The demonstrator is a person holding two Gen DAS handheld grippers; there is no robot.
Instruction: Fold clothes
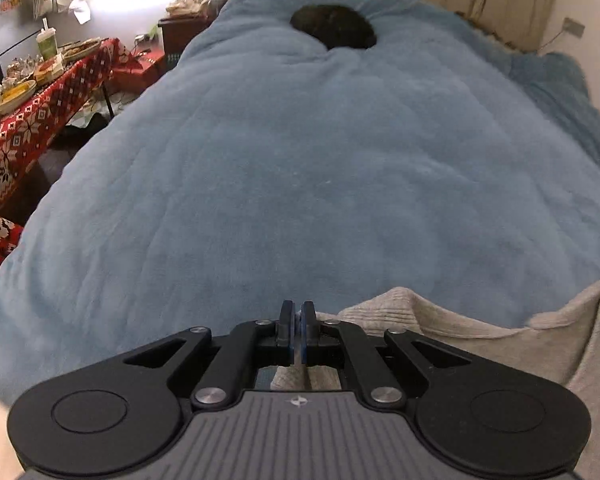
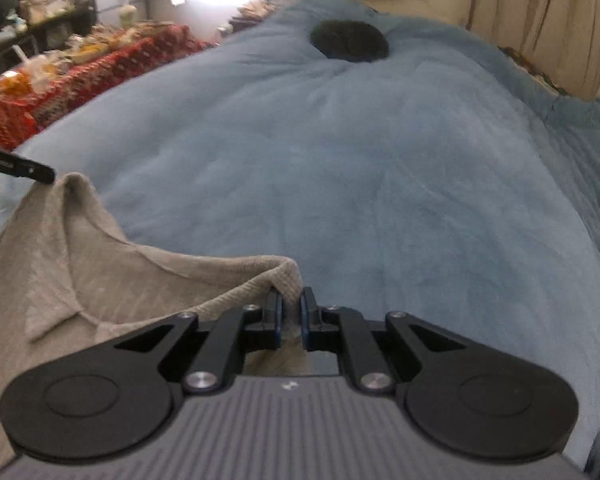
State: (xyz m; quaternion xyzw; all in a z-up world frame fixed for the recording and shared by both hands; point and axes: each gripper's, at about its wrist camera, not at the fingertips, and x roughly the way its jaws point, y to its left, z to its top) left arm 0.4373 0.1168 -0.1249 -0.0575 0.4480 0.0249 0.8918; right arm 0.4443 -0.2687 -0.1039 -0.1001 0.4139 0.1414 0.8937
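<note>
A beige knit shirt [image 2: 112,280] with a collar [image 2: 52,320] hangs over the near end of the bed between my two grippers. In the right wrist view my right gripper [image 2: 291,304] is shut on a thick fold of its edge. The left gripper's tip [image 2: 46,174] pinches a raised corner of the shirt at the far left. In the left wrist view my left gripper [image 1: 298,318] has its fingers pressed together on a thin bit of fabric. The shirt [image 1: 480,320] spreads away to the lower right there.
A fluffy blue blanket [image 1: 300,160] covers the whole bed ahead. A black round bundle [image 1: 334,26] lies at its far end. On the left stands a table with a red patterned cloth [image 1: 32,120], crowded with dishes and a cup. Beige curtains [image 2: 540,12] hang at the right.
</note>
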